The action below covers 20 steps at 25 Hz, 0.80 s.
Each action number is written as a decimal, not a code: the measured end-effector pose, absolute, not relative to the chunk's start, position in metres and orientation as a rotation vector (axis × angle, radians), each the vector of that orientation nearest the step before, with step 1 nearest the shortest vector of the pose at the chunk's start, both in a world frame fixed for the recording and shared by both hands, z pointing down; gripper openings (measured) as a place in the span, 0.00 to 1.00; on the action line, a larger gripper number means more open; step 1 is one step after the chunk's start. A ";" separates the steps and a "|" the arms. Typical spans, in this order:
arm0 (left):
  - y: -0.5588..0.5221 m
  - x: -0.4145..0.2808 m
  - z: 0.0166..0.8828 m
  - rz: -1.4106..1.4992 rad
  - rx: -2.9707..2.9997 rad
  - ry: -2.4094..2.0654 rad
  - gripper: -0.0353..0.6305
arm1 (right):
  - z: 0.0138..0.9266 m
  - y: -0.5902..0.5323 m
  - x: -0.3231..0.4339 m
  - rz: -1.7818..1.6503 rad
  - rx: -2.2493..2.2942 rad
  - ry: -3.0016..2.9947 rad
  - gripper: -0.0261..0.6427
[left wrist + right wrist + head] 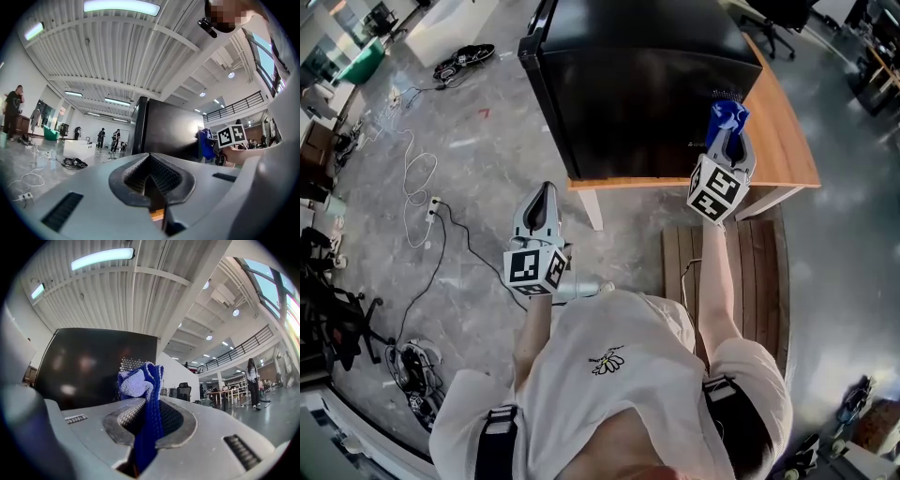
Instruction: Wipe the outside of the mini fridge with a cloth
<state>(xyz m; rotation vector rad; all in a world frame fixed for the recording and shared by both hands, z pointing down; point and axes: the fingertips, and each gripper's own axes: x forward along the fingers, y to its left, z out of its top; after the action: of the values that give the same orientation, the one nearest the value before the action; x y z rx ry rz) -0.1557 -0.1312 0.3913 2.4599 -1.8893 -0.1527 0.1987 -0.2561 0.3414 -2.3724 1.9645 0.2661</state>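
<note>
Jaws of the left gripper [151,161] are pressed together with nothing between them; this gripper hangs over the floor [469,150], in front of the near left corner of the tabletop [787,141], and takes no part in the work. The black mini fridge [647,84] stands on the left part of the tabletop, its dark front along the near edge. The right gripper [145,411] is at the near edge, by the right front corner of the fridge; its jaws pinch the blue cloth [140,380], which stands up in a bunch toward the dark wall. Whether the cloth touches the fridge I cannot tell. I judge that the wiping step is in hand or just starting. The next move calls for pressing the bunch flat on the wall and sweeping it across, with the grip kept firm so the cloth does not slip out.
</note>
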 end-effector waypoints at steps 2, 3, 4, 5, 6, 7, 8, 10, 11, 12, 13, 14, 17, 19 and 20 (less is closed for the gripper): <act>-0.130 -0.156 0.392 -0.146 2.457 -1.892 0.06 | 0.341 -0.257 0.205 0.265 -2.386 1.949 0.13; -0.130 -0.157 0.393 -0.144 2.454 -1.894 0.06 | 0.341 -0.257 0.207 0.267 -2.390 1.945 0.13; -0.129 -0.158 0.393 -0.142 2.450 -1.897 0.06 | 0.341 -0.257 0.208 0.264 -2.393 1.940 0.13; -0.128 -0.159 0.393 -0.140 2.448 -1.900 0.06 | 0.342 -0.256 0.210 0.258 -2.395 1.933 0.13; -0.127 -0.160 0.393 -0.138 2.446 -1.902 0.06 | 0.342 -0.256 0.212 0.250 -2.398 1.925 0.13; -0.126 -0.160 0.393 -0.136 2.444 -1.905 0.06 | 0.342 -0.255 0.215 0.242 -2.401 1.916 0.13; -0.125 -0.161 0.393 -0.135 2.443 -1.908 0.06 | 0.342 -0.255 0.217 0.237 -2.405 1.909 0.13; -0.123 -0.164 0.393 -0.133 2.437 -1.915 0.06 | 0.343 -0.254 0.220 0.232 -2.413 1.897 0.13; -0.122 -0.165 0.393 -0.133 2.434 -1.919 0.06 | 0.343 -0.254 0.222 0.228 -2.417 1.891 0.13; -0.121 -0.167 0.393 -0.133 2.430 -1.923 0.06 | 0.344 -0.254 0.224 0.219 -2.420 1.882 0.13; -0.120 -0.168 0.393 -0.135 2.426 -1.927 0.06 | 0.344 -0.254 0.225 0.202 -2.421 1.869 0.13; -0.119 -0.170 0.393 -0.137 2.422 -1.932 0.06 | 0.344 -0.252 0.226 0.179 -2.417 1.853 0.13; -0.117 -0.174 0.395 -0.138 2.411 -1.942 0.06 | 0.343 -0.239 0.220 0.125 -2.379 1.813 0.13; -0.117 -0.175 0.395 -0.135 2.409 -1.944 0.06 | 0.341 -0.229 0.204 0.108 -2.324 1.837 0.13; -0.118 -0.176 0.395 -0.132 2.409 -1.946 0.06 | 0.340 -0.226 0.190 0.110 -2.285 1.878 0.13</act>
<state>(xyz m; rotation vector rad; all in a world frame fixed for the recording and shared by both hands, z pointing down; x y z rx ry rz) -0.1756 -0.1176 0.3950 2.4089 -1.9456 -0.1323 0.1904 -0.2257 0.3400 -2.2850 1.8780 0.1103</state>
